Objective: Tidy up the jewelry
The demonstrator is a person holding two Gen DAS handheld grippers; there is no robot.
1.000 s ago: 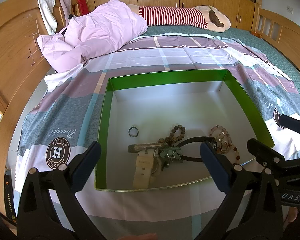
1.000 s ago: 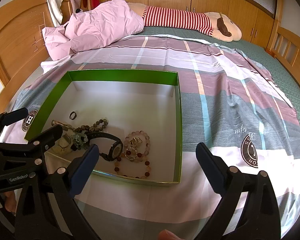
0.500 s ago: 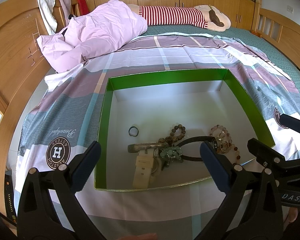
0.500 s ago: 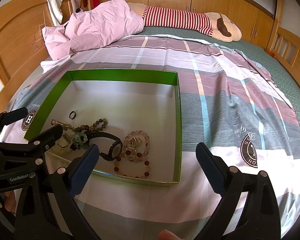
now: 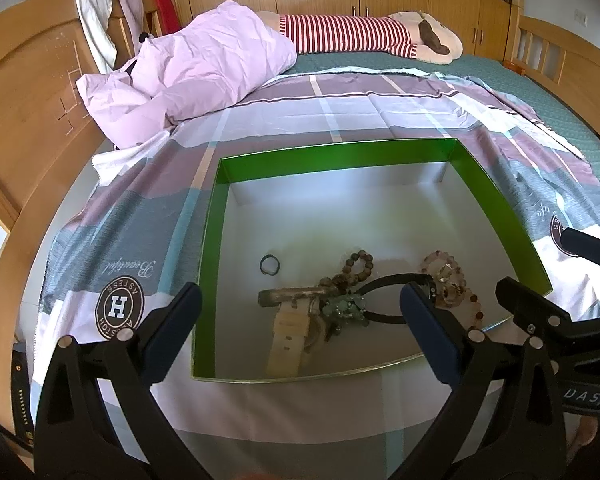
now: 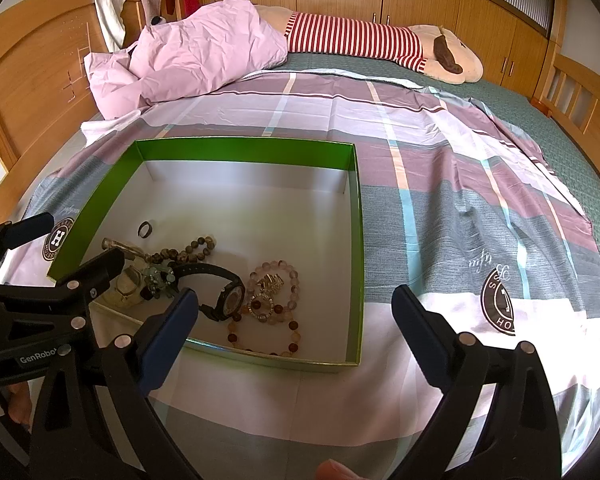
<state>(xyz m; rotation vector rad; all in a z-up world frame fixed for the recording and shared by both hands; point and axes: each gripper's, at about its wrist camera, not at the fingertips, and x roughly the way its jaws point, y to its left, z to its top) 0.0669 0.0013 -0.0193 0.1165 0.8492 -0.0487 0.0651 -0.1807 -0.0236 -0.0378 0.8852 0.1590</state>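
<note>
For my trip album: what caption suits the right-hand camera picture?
Two open grippers hover before a green box of tangled bracelets, a watch and a ring.

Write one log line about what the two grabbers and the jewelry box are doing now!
left gripper: open, empty | right gripper: open, empty | green box: on bed, jewelry inside | ring: apart from pile

We see bare white floor across the far half of the shallow green-walled cardboard box (image 5: 214, 248), while a tangled heap of bracelets and watches (image 6: 204, 276) crowds its near edge.
</note>
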